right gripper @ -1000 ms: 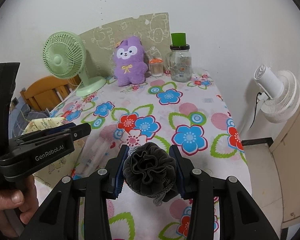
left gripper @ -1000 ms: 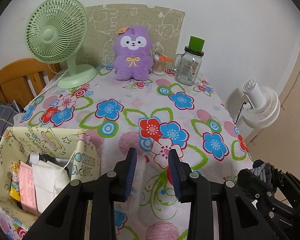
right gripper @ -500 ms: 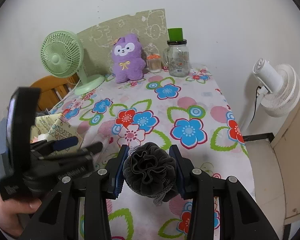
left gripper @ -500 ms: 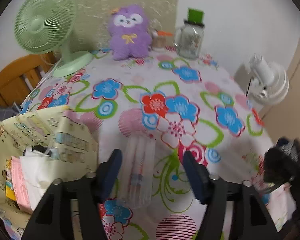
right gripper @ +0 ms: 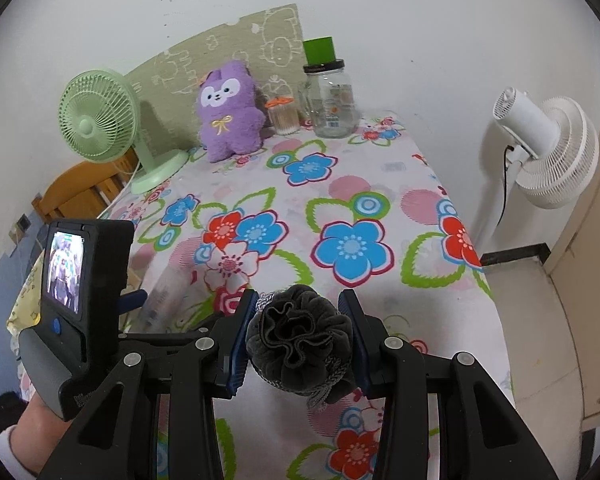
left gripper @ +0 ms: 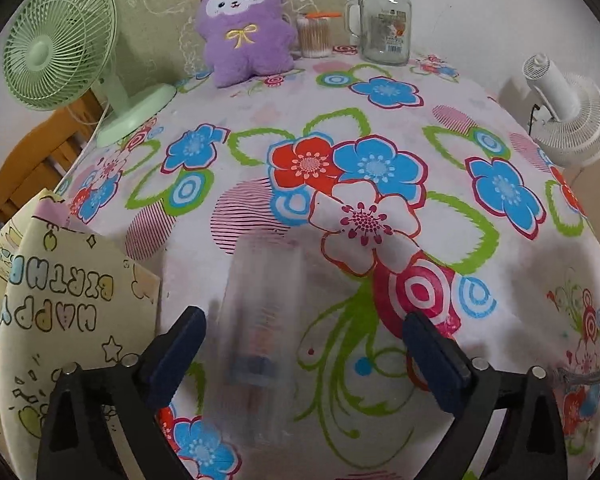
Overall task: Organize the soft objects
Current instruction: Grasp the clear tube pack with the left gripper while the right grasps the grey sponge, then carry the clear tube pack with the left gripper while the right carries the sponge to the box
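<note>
My left gripper [left gripper: 304, 322] hangs low over the flowered tablecloth [left gripper: 380, 128], jaws opening wide. A clear plastic packet [left gripper: 260, 320] lies on the cloth between the blue pads, nearer the left one, and neither pad presses on it. The right wrist view also shows this packet [right gripper: 162, 296]. My right gripper [right gripper: 298, 300] is shut on a dark grey ruffled pouf [right gripper: 300, 340], held above the table's near end. A purple plush toy [left gripper: 244, 28] sits upright at the far edge. A yellow "Happy Birthday" paper bag [left gripper: 60, 320] stands open at the left.
At the back stand a green desk fan [left gripper: 60, 40], a swab jar [left gripper: 316, 36] and a glass mug jar [left gripper: 386, 24]. A white fan [left gripper: 568, 112] stands off the table's right edge, a wooden chair [left gripper: 32, 160] at the left. A person's hand [right gripper: 32, 420] holds the left tool.
My left gripper has gone from nearly shut to wide open. It has sunk towards the table, over the clear packet. The right gripper still holds the pouf and has dropped a little.
</note>
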